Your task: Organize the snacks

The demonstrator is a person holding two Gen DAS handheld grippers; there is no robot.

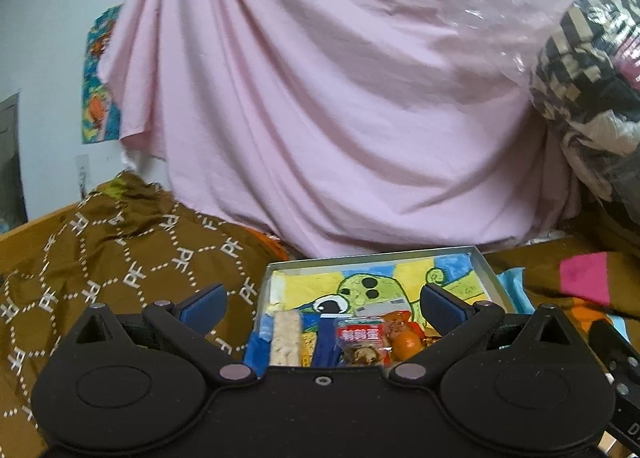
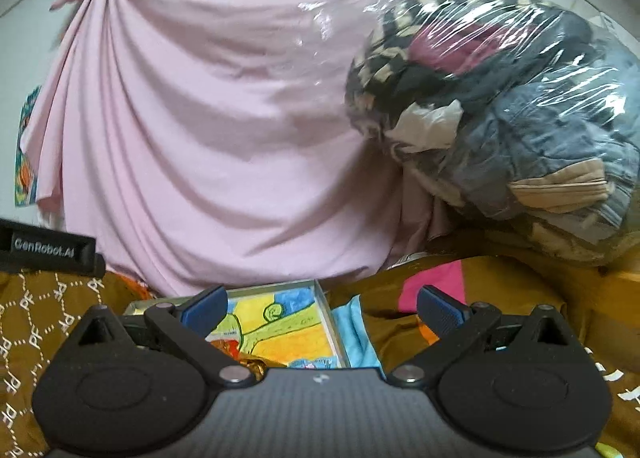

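A shallow grey tray lined with a bright cartoon drawing lies on a brown patterned cloth. Along its near edge lie snacks: a pale bar in blue wrap, a blue stick pack, a red-labelled packet and an orange sweet. My left gripper is open and empty, held above those snacks. My right gripper is open and empty over the tray's right wall; orange wrappers show by its left finger.
A pink sheet hangs behind the tray. A clear plastic bag of clothes bulges at the right. Brown cloth covers the surface, with pink and light blue cloth right of the tray.
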